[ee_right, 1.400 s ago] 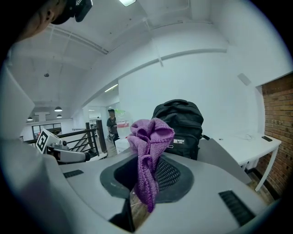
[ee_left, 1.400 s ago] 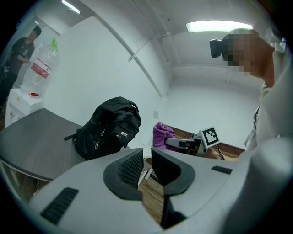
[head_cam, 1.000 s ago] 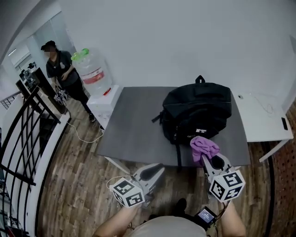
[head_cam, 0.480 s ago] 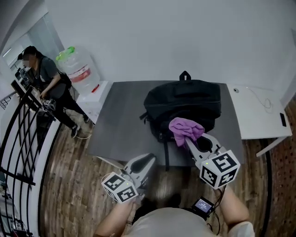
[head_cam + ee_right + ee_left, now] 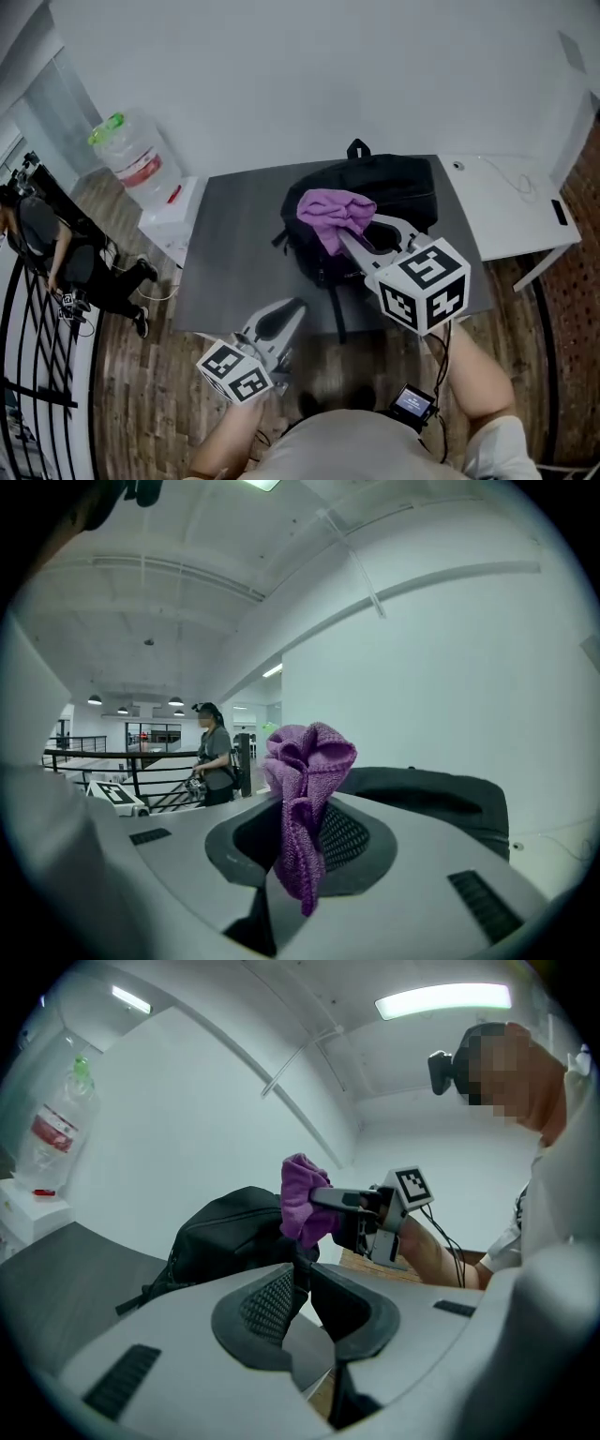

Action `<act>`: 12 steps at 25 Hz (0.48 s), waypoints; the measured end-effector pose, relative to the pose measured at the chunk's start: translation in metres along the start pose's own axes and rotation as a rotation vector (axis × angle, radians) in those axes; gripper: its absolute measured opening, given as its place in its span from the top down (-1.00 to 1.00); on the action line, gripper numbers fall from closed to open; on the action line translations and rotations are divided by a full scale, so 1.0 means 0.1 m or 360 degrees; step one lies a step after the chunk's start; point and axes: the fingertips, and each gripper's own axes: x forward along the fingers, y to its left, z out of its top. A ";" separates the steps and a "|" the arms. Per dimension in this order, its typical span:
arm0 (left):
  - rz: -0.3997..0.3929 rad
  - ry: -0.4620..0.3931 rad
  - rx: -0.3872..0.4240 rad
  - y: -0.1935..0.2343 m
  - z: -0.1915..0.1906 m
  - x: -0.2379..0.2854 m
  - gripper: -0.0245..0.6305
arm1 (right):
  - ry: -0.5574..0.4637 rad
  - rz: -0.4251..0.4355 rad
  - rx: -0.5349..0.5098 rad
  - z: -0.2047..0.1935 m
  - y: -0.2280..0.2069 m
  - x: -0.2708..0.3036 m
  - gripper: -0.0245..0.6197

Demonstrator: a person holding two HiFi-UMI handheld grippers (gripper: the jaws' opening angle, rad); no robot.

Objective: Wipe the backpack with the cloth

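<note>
Nearest me, my left gripper (image 5: 293,309) hangs short of the backpack (image 5: 398,187), off the table's (image 5: 220,253) near edge, jaws closed on nothing. Further out, my right gripper (image 5: 343,237) is clamped on the bunched purple cloth (image 5: 330,210), which it holds over the backpack's near-left part; I can't tell whether the cloth touches the fabric. The backpack lies flat beyond and to the right of the cloth, its carry handle (image 5: 357,148) at the far end, so I judge the wipe falls to the right gripper, down, then away and rightward.

No legible text or labels
</note>
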 end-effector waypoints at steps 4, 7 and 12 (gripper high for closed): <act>-0.0044 -0.0007 0.0015 0.06 0.11 -0.03 0.75 | -0.0016 -0.0089 -0.0094 0.36 -0.12 0.20 0.69; -0.0070 -0.0006 0.0018 0.07 0.14 -0.05 0.75 | 0.0021 -0.0164 -0.0109 0.50 -0.27 0.37 0.69; -0.0107 -0.0014 0.0034 0.08 0.12 -0.06 0.75 | 0.0161 -0.0286 -0.0063 0.29 -0.56 0.62 0.69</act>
